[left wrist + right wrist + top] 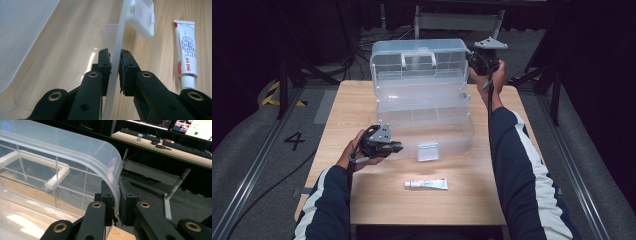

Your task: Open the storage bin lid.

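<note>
High view: a clear plastic box [424, 107] stands open in the middle of a wooden table [472, 200], its lid [419, 60] swung up at the far side with a white handle [418, 55] on it. The person's left gripper [394, 147] sits at the box's near left corner, and the right gripper [472, 59] is raised at the lid's far right corner. A small white tube [426, 184] lies flat on the table in front of the box, well apart from both hands. A white latch [428, 151] hangs on the box's front wall.

In the left gripper view, the left gripper [115, 67] has its two black jaws pressed onto the thin front wall [117, 50] of the box, one pad on each side of the plastic. The latch [141, 17] sits farther along that wall, and the tube [186, 52] lies off to the side on the wood.

In the right gripper view, the right gripper [117, 200] pinches the curved edge of the lid [75, 152], with the pads closed against the plastic on both sides. The handle [57, 180] shows through the clear lid.
</note>
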`<action>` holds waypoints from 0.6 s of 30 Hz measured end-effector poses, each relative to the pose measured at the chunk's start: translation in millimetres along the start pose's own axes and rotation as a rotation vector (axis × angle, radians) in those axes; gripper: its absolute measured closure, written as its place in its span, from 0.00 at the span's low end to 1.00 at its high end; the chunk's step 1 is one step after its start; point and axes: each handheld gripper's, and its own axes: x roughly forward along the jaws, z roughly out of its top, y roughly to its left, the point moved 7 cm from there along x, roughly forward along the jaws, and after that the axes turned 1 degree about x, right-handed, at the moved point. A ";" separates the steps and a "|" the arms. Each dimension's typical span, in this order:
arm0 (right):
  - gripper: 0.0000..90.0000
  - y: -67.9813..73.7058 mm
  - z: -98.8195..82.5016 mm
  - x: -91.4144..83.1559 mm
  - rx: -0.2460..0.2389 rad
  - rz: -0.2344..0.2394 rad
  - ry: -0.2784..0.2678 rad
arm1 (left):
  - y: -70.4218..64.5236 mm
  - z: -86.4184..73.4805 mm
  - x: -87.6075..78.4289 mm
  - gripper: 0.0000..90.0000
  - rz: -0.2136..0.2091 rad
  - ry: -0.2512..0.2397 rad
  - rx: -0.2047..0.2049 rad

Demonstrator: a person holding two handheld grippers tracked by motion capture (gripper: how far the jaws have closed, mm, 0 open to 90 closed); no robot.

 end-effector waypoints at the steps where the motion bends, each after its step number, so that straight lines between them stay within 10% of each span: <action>1: 0.93 -0.3 0.3 1.6 0.002 0.002 0.006 | 0.3 -0.4 -0.4 0.90 0.001 0.000 0.001; 18: 0.92 -8.0 5.0 20.7 -0.008 0.044 0.111 | -1.1 -0.1 -0.7 0.88 0.040 0.013 -0.005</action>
